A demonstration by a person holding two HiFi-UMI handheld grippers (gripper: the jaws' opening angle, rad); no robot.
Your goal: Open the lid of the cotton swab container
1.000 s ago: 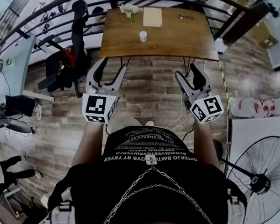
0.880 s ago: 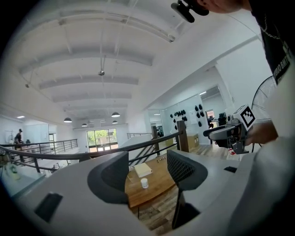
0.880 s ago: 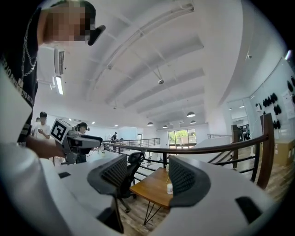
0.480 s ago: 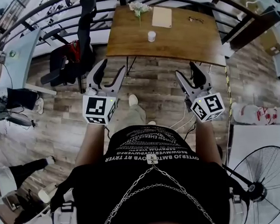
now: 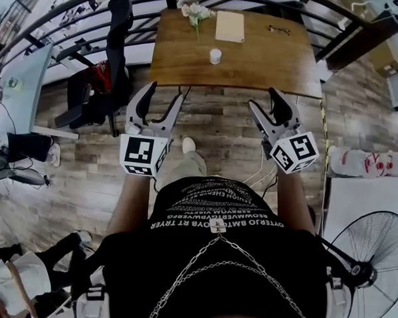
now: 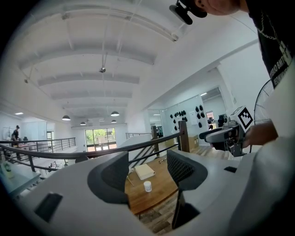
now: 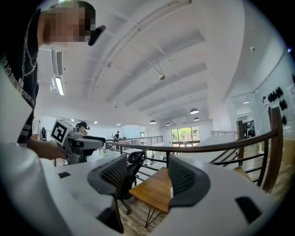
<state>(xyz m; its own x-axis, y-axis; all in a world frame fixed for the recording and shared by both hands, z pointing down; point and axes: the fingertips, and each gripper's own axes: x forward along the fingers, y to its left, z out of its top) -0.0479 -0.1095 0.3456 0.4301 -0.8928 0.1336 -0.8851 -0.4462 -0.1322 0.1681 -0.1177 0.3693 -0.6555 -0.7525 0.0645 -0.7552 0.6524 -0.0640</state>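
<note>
Left tool (image 5: pixel 164 96) and right tool (image 5: pixel 265 100) both spread, empty, aimed level at table (image 5: pixel 267 62), well short of cotton swab container (image 5: pixel 215 56), probably lining up an approach.

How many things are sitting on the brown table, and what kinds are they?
White container: 1
Tan pad: 1
Flower bunch: 1
Small dark thing, maybe glasses: 1
Total: 4
</note>
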